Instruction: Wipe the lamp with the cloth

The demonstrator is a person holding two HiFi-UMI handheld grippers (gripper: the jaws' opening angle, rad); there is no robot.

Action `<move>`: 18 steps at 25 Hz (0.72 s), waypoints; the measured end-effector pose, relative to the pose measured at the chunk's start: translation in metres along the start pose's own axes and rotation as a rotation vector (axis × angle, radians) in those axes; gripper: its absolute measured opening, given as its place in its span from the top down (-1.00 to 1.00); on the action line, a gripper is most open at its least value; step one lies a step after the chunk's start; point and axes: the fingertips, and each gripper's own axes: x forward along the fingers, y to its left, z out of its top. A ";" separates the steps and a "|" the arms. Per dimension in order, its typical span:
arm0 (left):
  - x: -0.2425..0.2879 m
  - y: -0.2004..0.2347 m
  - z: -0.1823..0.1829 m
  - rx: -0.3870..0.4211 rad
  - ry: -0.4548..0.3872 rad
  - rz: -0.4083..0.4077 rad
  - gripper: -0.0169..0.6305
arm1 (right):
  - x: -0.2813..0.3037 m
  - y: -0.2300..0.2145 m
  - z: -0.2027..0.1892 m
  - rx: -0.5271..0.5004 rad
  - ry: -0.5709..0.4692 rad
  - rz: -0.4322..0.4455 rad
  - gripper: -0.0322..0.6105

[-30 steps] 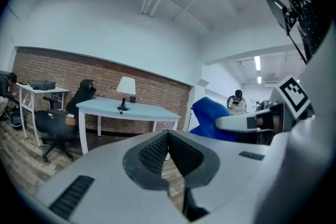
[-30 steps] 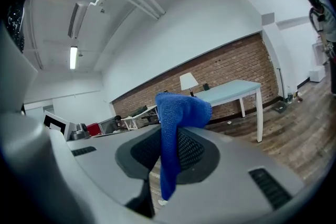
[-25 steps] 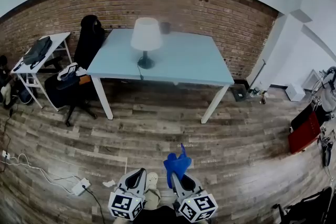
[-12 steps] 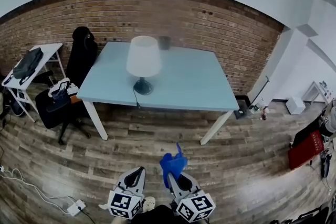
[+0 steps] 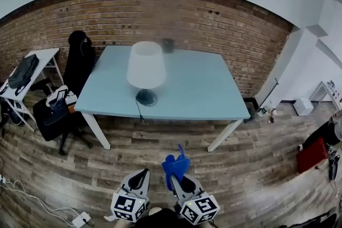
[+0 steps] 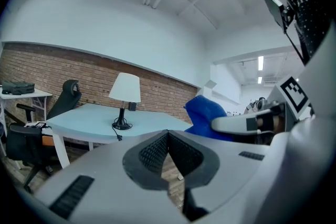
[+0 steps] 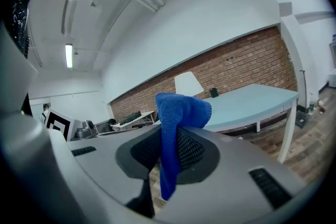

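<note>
A lamp (image 5: 145, 69) with a white shade and a dark round base stands on the pale blue table (image 5: 197, 93), towards its left side; it also shows far off in the left gripper view as the lamp (image 6: 124, 98). My right gripper (image 5: 177, 177) is shut on a blue cloth (image 5: 175, 164), which sticks up from its jaws; the blue cloth (image 7: 173, 128) hangs between them in the right gripper view. My left gripper (image 5: 140, 178) is shut with nothing in it. Both grippers are low in the head view, well short of the table.
A small dark object (image 5: 168, 44) stands at the table's back edge by the brick wall. A black office chair (image 5: 75, 69) and a white side table (image 5: 32, 64) with a bag stand to the left. A cable and power strip (image 5: 80, 218) lie on the wood floor.
The table and lamp have grown larger and nearer in the head view. Both grippers keep their places at the bottom, the cloth still held.
</note>
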 end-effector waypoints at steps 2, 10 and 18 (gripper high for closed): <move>0.003 0.004 0.003 -0.002 0.000 -0.003 0.92 | 0.004 -0.003 0.000 0.004 0.011 -0.005 0.71; 0.023 0.040 0.014 -0.007 -0.041 0.068 0.92 | 0.041 -0.023 0.004 -0.005 0.036 0.012 0.71; 0.065 0.081 0.020 0.005 -0.028 0.120 0.92 | 0.099 -0.057 0.027 -0.004 0.000 0.101 0.71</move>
